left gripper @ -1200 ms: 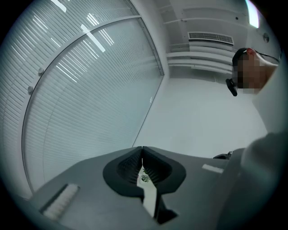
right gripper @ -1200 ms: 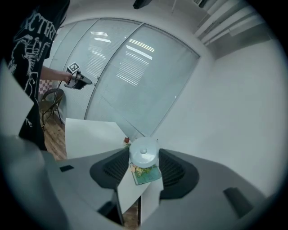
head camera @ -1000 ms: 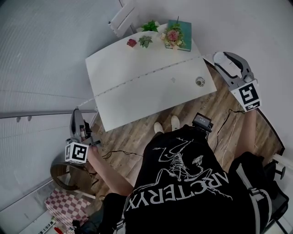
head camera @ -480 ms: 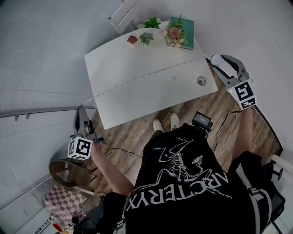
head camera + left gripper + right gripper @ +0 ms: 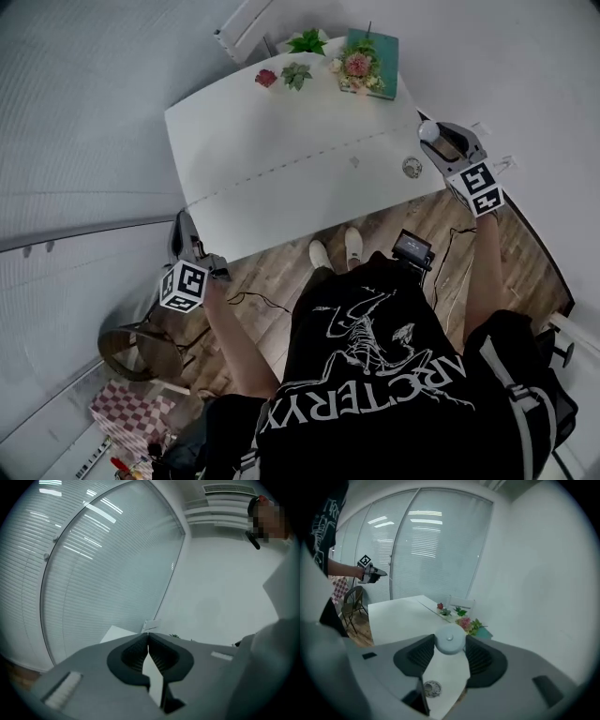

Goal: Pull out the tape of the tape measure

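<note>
Lettering "ARCTERYX" on black shirt [image 5: 375,361], tape measure [image 5: 449,644] between fingers [image 5: 419,656] of right gripper [image 5: 450,642]

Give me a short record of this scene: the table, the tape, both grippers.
table: white, flowers at its far end
tape: pulled out, stretched slantwise across it
left gripper: jaws together, near the tape's left end
right gripper: closed on the round tape measure case
</note>
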A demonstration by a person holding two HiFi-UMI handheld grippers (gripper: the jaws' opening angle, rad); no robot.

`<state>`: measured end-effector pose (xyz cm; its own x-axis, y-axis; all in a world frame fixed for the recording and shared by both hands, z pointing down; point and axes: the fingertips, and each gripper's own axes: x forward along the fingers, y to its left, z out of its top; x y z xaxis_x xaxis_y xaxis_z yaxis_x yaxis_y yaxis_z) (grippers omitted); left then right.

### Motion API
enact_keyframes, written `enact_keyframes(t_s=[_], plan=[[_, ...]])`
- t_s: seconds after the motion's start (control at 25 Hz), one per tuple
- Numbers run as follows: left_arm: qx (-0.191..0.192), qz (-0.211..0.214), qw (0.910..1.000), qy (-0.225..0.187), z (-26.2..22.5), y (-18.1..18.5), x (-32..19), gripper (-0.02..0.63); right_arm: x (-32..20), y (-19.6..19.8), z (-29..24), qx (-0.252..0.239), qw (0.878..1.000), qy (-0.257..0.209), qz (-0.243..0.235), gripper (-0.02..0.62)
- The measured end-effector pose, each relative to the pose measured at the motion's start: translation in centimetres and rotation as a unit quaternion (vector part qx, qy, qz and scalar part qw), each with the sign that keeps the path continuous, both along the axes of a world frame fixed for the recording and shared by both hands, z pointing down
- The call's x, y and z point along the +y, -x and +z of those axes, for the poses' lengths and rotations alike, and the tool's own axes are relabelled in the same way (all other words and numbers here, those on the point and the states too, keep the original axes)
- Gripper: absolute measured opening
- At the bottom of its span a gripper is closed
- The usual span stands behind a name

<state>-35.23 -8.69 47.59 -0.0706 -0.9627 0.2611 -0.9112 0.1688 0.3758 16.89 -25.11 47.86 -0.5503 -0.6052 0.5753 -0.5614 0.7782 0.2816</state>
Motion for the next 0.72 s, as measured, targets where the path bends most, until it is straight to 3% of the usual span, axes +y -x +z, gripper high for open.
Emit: enact_keyframes(t_s=[0.32, 0.56, 0.72], plan=[[0.021, -0.036, 0.9944, 0.097, 10.3, -0.1, -0.9, 0.017, -1.2, 0.2, 9.9, 0.001, 0.995, 0.092, 0.026, 0.218], [0.072, -0.060, 0.9852, 0.144, 17.0, 0.5, -1.4, 0.017, -1.5, 0.8, 16.1, 0.008, 0.989, 0.141, 0.054, 0.218], [0.066, -0.082, 0.9777, 0.181, 20.3, 0.9, -0.9, 0.017, -1.2, 1.7, 19.7, 0.003, 0.982, 0.170, 0.080, 0.218]])
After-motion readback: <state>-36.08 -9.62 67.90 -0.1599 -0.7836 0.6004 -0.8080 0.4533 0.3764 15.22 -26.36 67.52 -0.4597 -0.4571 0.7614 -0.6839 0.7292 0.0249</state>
